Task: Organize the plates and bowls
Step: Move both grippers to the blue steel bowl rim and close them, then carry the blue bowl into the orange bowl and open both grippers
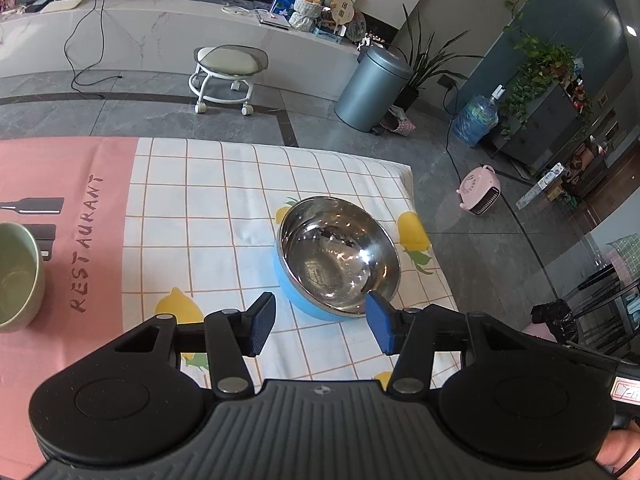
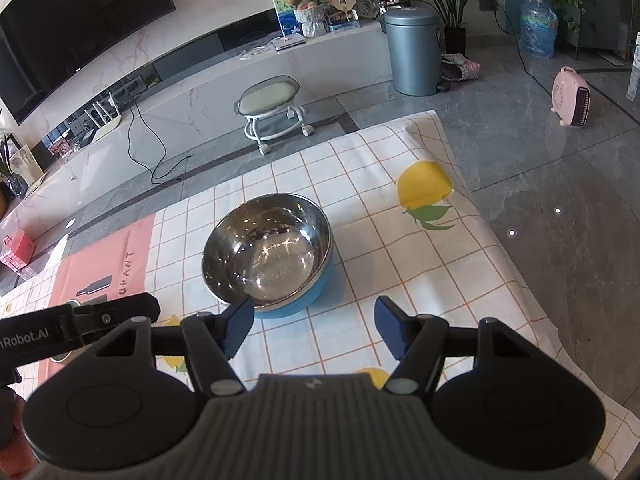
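A steel bowl with a blue outer shell (image 1: 338, 254) stands upright on the checked lemon tablecloth (image 1: 208, 216); it also shows in the right wrist view (image 2: 268, 246). A pale green bowl (image 1: 16, 276) stands on the pink part of the cloth at the left edge. My left gripper (image 1: 320, 322) is open and empty, just short of the steel bowl's near rim. My right gripper (image 2: 314, 326) is open and empty, its left fingertip (image 2: 240, 316) close to the bowl's near rim. The left gripper's body (image 2: 76, 328) shows at the left of the right wrist view.
The table's far edge and right edge drop to a grey tiled floor. Beyond stand a small wheeled stool (image 1: 226, 76), a grey bin (image 1: 370, 88), a pink heater (image 1: 480, 196) and a water bottle (image 1: 478, 120).
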A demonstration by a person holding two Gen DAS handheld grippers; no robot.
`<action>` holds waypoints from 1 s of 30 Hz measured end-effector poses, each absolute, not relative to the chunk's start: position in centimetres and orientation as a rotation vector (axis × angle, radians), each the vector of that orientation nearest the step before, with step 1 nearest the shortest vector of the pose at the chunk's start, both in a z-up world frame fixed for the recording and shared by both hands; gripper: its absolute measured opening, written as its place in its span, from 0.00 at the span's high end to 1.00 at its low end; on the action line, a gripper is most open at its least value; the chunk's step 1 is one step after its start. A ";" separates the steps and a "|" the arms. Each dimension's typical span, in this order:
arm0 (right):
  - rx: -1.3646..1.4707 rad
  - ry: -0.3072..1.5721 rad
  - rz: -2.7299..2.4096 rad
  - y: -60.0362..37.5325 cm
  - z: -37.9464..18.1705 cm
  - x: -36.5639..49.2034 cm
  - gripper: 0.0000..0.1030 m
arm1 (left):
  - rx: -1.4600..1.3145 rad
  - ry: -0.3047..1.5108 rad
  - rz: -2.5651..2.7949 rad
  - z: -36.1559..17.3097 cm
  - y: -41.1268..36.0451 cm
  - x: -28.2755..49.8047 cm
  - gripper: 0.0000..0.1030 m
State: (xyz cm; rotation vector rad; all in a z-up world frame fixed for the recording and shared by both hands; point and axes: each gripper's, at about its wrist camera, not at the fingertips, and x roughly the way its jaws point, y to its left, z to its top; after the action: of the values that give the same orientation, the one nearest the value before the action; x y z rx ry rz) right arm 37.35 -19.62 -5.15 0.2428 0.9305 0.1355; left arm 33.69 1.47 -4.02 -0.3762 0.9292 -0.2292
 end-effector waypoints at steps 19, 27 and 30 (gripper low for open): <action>0.367 1.037 0.090 -18.6 -11.8 44.5 0.71 | -0.412 1.018 -0.185 -10.0 0.8 39.8 0.79; 0.385 1.030 0.097 -18.5 -11.9 44.2 0.81 | -0.375 0.993 -0.170 -9.5 0.6 39.3 0.82; 0.381 1.020 0.111 -18.3 -11.3 43.6 0.82 | -0.358 0.979 -0.162 -8.4 0.7 38.6 0.83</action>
State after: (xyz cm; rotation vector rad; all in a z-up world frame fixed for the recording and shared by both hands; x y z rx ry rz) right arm 43.63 -18.35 -11.31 0.3811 1.0198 0.1108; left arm 38.59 0.74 -8.44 -0.3582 0.9794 -0.1615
